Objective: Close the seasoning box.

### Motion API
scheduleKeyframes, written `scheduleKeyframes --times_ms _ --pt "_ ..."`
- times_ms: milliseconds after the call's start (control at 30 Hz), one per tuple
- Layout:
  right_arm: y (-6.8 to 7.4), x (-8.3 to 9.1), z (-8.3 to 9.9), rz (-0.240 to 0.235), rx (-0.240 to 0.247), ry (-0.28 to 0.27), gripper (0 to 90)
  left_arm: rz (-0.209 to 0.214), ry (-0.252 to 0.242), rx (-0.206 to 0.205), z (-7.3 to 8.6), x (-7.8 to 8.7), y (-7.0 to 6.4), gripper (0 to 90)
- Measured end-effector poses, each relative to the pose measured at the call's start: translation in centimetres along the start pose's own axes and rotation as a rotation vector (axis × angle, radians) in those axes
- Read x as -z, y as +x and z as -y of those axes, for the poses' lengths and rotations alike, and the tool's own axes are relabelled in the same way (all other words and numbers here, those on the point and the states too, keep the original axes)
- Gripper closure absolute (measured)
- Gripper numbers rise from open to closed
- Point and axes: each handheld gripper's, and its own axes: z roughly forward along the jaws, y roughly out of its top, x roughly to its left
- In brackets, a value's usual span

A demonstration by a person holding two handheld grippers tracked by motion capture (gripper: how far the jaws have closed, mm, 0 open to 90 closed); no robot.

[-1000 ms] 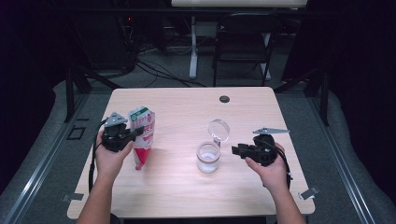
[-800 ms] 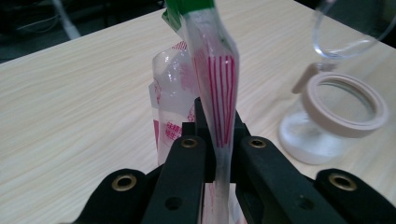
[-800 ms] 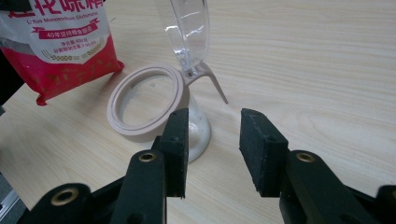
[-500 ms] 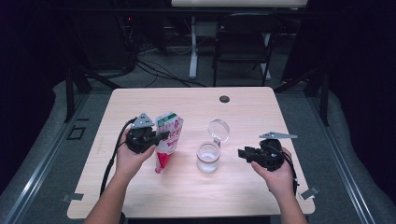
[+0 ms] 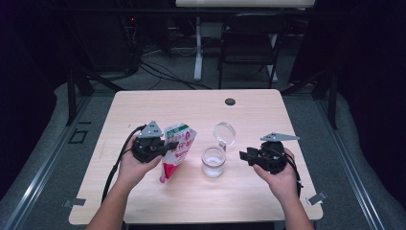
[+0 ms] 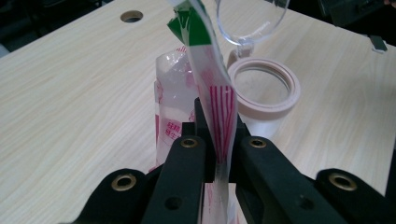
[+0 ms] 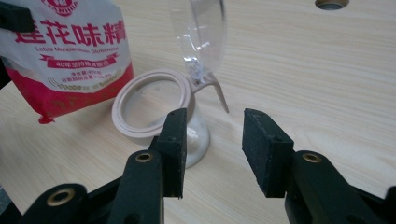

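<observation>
Seasoning pouch (image 5: 177, 148), pinched by the left gripper (image 5: 165, 146), is hanging at nine o'clock of the open jar (image 5: 213, 162) on the desk (image 5: 268, 110). Right gripper (image 5: 245, 155), jaws spread, is waiting at three o'clock. Next, likely tipping the pouch over the jar's mouth.

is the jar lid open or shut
Open. The jar's clear hinged lid stands flipped back behind the pink rim, so the mouth is uncovered beside the pouch in the left gripper.

The left gripper (image 5: 168, 144) has carried the packet (image 5: 177, 149) closer to the jar (image 5: 213, 162); the right gripper (image 5: 245, 155) seems lower.
</observation>
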Motion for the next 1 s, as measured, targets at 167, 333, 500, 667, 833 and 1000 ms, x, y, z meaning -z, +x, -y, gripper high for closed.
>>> scheduleKeyframes --times_ms 167,333,500,667,833,1000 --pt "1.1 -0.5 -0.8 -0.077 0.037 0.014 69.4 0.027 0.018 0.006 0.7 0.0 -0.4 90.0" --pt "3.1 -1.8 -1.8 -0.134 0.119 0.049 72.1 0.043 0.046 0.004 1.6 -0.2 -1.2 90.0" --pt "5.0 -4.1 -2.4 -0.22 0.194 0.06 65.5 0.04 0.077 0.011 2.7 -0.7 -2.0 90.0" --pt "6.9 -6.4 -2.4 -0.262 0.297 0.068 58.2 0.045 0.049 0.042 3.5 -1.0 -2.5 90.0" --pt "8.2 -7.7 -2.4 -0.272 0.349 0.061 53.0 0.048 0.023 0.055 4.1 -1.0 -2.9 90.0" --pt "8.6 -8.5 -2.7 -0.29 0.367 0.066 52.5 0.038 0.013 0.06 4.3 -1.1 -3.3 90.0"
